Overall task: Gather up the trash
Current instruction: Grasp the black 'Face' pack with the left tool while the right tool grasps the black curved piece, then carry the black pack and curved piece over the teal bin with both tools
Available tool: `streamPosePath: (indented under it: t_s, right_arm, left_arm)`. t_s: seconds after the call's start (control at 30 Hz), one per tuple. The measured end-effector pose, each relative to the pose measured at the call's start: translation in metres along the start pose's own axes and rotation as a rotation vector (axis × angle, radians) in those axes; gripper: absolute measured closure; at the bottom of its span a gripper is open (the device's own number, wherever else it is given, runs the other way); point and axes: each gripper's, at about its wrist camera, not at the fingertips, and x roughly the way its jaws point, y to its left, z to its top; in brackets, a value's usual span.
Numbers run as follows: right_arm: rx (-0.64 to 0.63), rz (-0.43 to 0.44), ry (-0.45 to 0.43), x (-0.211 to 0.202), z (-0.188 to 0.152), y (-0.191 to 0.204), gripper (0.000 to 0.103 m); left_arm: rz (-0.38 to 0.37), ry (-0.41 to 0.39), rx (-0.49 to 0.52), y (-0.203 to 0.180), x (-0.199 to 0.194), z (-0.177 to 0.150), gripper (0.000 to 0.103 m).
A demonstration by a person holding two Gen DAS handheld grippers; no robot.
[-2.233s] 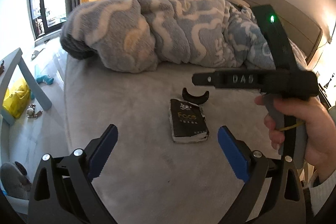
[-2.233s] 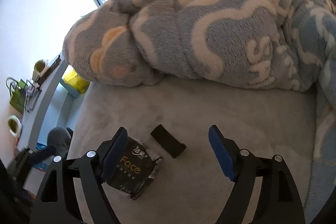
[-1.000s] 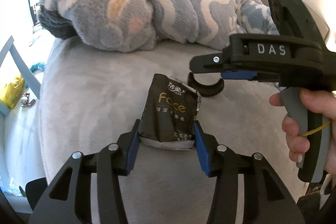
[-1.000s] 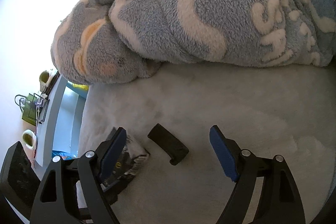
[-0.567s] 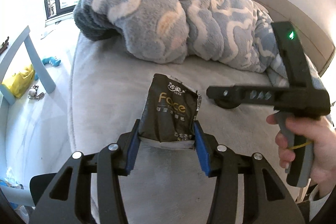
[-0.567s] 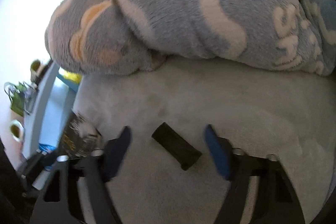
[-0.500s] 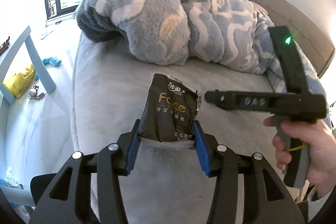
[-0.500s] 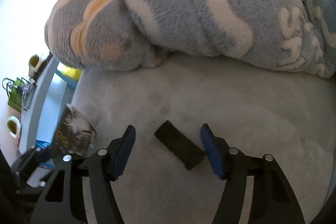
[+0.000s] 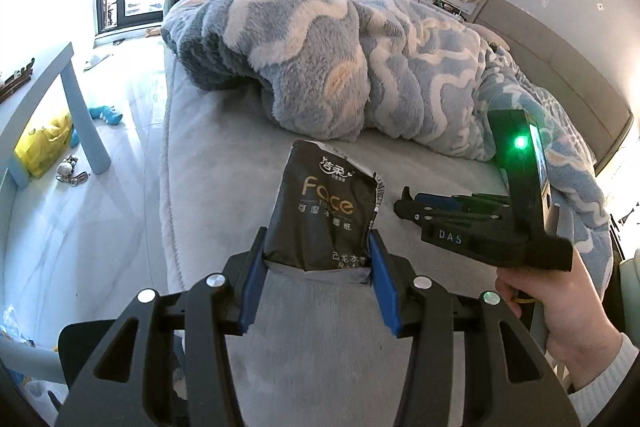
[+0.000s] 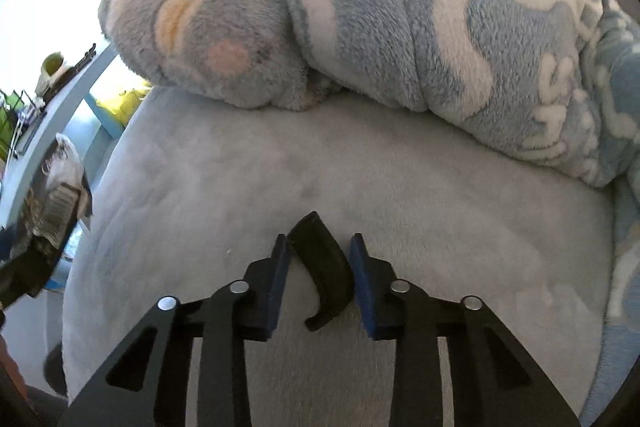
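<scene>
Black tissue pack (image 9: 324,215) is clamped btwn my left gripper (image 9: 318,267) pads, lifted off the grey bed (image 9: 208,155), upright w/ "Face" label facing me. Curved black plastic piece (image 10: 322,259) sits btwn my right gripper (image 10: 318,267) pads, still low on the bed; jaws have just been closing and now touch it both sides. Fluffy blue-grey blanket (image 10: 360,11) bunched just beyond. Pack also shows at right view's left edge.

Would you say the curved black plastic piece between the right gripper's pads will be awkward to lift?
The curved black piece looks rigid and probably light. Touching the pads at its edges, it may twist or slip. The soft bed cover should stop rolling.
</scene>
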Motion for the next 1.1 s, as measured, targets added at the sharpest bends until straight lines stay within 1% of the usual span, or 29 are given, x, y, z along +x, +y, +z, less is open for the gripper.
streamPosePath:
  t_s: [0.07, 0.1, 0.23, 0.6, 0.8, 1.1]
  right_arm:
    - [-0.023, -0.023, -0.028, -0.007, -0.001, 0.005, 0.076]
    - [-0.030, -0.024, -0.039, -0.009, 0.000, 0.007, 0.085]
    - [-0.033, -0.012, -0.072, -0.023, -0.003, 0.011, 0.085]
    - [-0.034, 0.030, -0.105, -0.044, -0.019, 0.022, 0.085]
    - [-0.047, 0.081, -0.124, -0.062, -0.029, 0.035, 0.085]
    - [-0.076, 0.134, -0.156, -0.078, -0.044, 0.065, 0.084]
  left_arm:
    - [0.002, -0.003, -0.002, 0.001, -0.005, -0.003, 0.052]
    - [0.002, -0.005, -0.003, 0.001, -0.007, -0.005, 0.052]
    - [0.007, -0.017, -0.006, 0.002, -0.018, -0.010, 0.052]
    - [0.024, -0.029, -0.019, 0.007, -0.037, -0.024, 0.052]
    - [0.057, -0.013, -0.028, 0.017, -0.048, -0.037, 0.052]
    - [0.108, -0.027, -0.047, 0.041, -0.071, -0.052, 0.052]
